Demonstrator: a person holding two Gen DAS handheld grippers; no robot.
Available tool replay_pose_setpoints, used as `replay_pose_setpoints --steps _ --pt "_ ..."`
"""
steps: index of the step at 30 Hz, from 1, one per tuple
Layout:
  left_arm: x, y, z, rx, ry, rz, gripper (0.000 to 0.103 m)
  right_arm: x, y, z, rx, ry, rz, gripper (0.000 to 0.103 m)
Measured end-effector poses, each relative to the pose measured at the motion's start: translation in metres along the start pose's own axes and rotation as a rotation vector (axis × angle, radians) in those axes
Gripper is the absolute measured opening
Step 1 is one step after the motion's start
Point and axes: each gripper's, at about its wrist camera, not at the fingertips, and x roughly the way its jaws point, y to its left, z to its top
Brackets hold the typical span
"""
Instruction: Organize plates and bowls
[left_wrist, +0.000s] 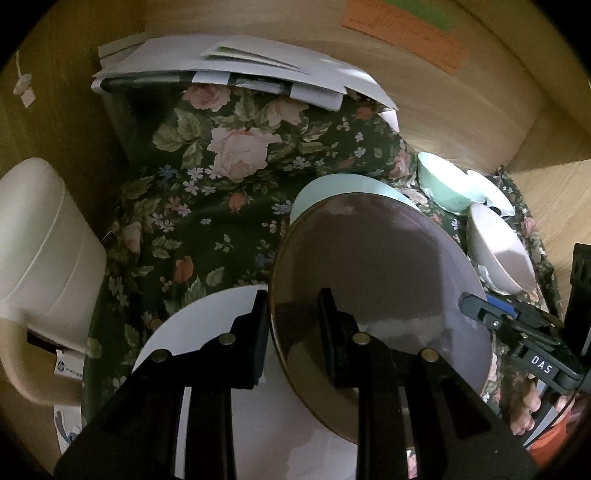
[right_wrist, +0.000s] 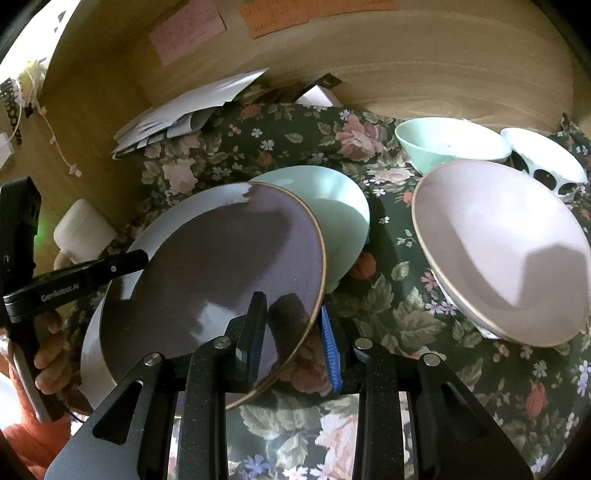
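Observation:
A dark purple plate (left_wrist: 380, 273) with a gold rim is held tilted above the floral cloth; it also shows in the right wrist view (right_wrist: 221, 269). My left gripper (left_wrist: 293, 332) is shut on its near rim. My right gripper (right_wrist: 293, 332) is shut on its opposite rim and shows at the right of the left wrist view (left_wrist: 480, 310). A white plate (left_wrist: 221, 325) lies under it, and a mint plate (right_wrist: 332, 206) lies behind it. A pink bowl (right_wrist: 498, 251), a mint bowl (right_wrist: 450, 144) and a white spotted bowl (right_wrist: 546, 162) stand at the right.
A floral cloth (left_wrist: 207, 206) covers the table. A stack of white papers (left_wrist: 236, 70) lies at the back by the wooden wall (left_wrist: 424, 110). A cream container (left_wrist: 44, 236) stands at the left. Sticky notes (right_wrist: 188, 33) hang on the wall.

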Motion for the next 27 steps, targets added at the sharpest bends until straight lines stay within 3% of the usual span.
replay_pose_setpoints --steps 27 --pt "-0.027 -0.052 -0.044 0.011 -0.020 -0.023 0.025 -0.057 -0.022 -0.039 0.023 -0.050 -0.017 0.026"
